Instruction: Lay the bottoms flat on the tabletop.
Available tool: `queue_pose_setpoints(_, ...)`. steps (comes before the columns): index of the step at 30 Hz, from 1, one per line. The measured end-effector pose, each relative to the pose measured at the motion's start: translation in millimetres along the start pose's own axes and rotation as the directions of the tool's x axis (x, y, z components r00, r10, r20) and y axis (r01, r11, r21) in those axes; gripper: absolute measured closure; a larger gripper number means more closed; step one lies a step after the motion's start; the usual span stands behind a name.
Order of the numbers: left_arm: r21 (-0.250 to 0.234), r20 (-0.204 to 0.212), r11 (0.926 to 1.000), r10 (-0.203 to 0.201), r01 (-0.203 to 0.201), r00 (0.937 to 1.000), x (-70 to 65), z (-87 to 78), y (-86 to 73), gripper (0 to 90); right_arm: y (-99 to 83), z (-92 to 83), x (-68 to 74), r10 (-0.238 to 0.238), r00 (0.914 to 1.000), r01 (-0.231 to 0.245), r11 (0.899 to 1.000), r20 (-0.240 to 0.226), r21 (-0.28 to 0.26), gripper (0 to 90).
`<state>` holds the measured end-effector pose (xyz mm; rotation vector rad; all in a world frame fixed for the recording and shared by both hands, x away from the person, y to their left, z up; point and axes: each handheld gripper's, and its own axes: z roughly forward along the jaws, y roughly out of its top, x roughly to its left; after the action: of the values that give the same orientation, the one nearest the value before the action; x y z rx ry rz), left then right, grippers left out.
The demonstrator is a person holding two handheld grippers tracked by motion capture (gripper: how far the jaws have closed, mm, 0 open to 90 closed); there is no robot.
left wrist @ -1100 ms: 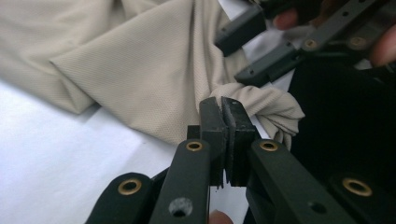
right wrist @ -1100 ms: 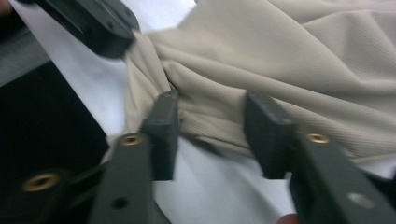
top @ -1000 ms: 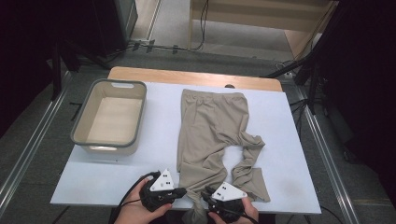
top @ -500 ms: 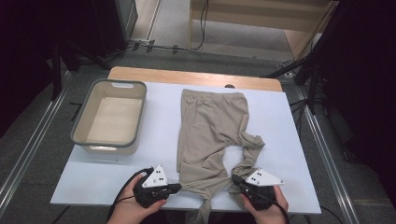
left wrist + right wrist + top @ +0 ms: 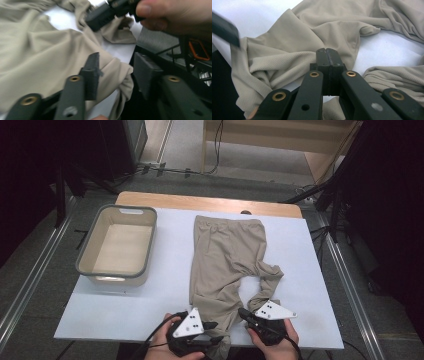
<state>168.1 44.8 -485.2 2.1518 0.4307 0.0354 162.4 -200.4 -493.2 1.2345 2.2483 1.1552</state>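
My left claw [image 5: 212,332] sits at the near table edge, jaws apart and just been opening, w/ the hem of the beige trousers [image 5: 227,260] lying between them in the left gripper view, pads [image 5: 92,72] not pressing on it. That hem bunches over the table's [image 5: 150,315] near rim right under me, so there's little room on my near side. My right claw [image 5: 243,314] is just across the cloth from the left, jaws pressed together; in the right gripper view they meet flat above the fabric, and I can't tell if any cloth is pinched. Trousers run away from both claws toward the far edge, waistband farthest, one leg crumpled off to the right claw's outer side. White tabletop lies bare outward of each claw. A grey-rimmed tub [image 5: 120,245] stands well off, ahead of the left claw, near the table's left edge.
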Motion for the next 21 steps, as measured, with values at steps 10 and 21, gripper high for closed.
queue_pose_setpoints(10, 0.12, -0.002, 0.99, 0.075, -0.074, 0.9972, 1.7, 13.8, -9.2, 86.1, -5.7, -4.7, 0.2, -0.027, 0.9996, 0.027, 0.999, 0.006, 0.017, 88.6)
queue_pose_setpoints(21, -0.003, -0.042, 1.0, -0.001, 0.001, 0.9991, 57.0, -25.9, 4.8, 86.9, 13.4, -3.6, -1.0, -0.072, 0.9948, 0.076, 0.996, 0.073, -0.05, 88.7)
